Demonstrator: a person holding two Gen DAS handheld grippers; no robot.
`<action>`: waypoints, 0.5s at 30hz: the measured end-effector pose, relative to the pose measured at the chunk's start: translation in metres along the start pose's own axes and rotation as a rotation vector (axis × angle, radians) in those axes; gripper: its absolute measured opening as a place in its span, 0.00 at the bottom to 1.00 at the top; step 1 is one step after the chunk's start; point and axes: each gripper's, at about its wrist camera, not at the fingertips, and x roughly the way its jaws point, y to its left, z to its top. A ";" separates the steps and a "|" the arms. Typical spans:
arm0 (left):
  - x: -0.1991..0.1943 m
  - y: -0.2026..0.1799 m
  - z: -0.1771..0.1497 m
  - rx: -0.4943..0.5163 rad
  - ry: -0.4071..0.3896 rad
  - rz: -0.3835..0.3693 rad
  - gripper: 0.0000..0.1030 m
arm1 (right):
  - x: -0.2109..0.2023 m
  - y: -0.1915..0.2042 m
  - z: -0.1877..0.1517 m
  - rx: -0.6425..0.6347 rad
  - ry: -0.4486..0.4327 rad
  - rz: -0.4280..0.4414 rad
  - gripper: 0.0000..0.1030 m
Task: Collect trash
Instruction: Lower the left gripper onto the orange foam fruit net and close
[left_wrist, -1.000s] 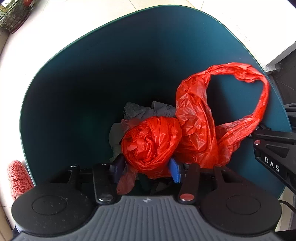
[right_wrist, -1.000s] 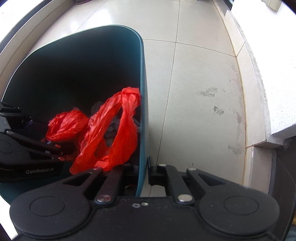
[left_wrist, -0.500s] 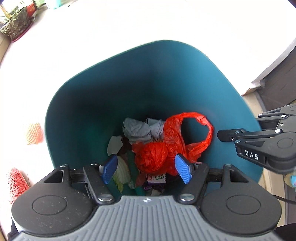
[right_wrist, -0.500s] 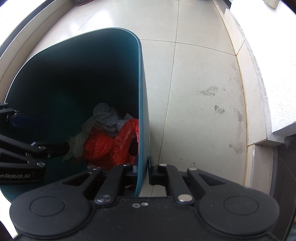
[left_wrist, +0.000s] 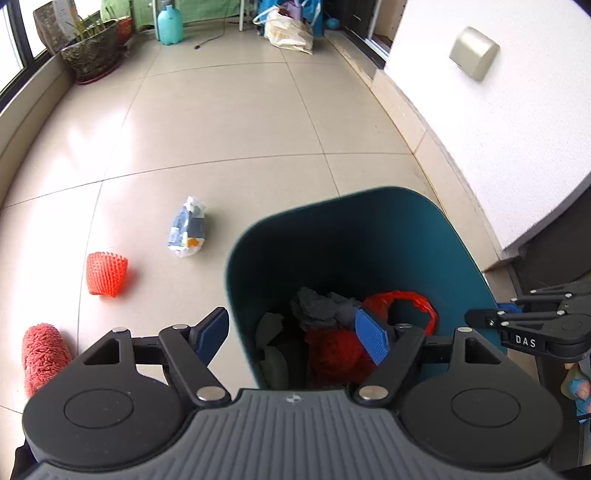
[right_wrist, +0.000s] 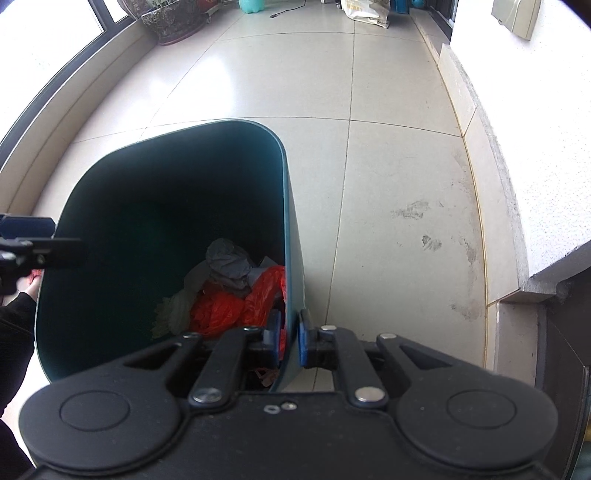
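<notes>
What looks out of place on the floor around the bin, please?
Three bits of litter lie loose on the tiles beside the teal bin: a crumpled wrapper, an orange foam net and a red fuzzy item.

Left tool (left_wrist: 295, 334) opening, right tool (right_wrist: 289, 338) clamped

I count one teal bin (left_wrist: 424, 236), with one red plastic bag (left_wrist: 402, 306) and one grey rag (left_wrist: 314, 304) inside; on the floor, one red foam net (left_wrist: 107, 273), one crumpled packet (left_wrist: 186, 232), one pink fuzzy roll (left_wrist: 42, 354); two plant pots (left_wrist: 92, 55)
</notes>
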 end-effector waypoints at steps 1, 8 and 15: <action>-0.003 0.012 0.002 -0.024 -0.009 0.005 0.73 | 0.001 0.000 0.001 -0.001 0.002 0.002 0.10; 0.012 0.113 0.020 -0.208 -0.020 0.093 0.78 | 0.020 0.006 -0.002 -0.039 0.051 -0.029 0.11; 0.096 0.252 0.036 -0.449 0.084 0.185 0.78 | 0.026 0.008 0.001 -0.043 0.080 -0.041 0.12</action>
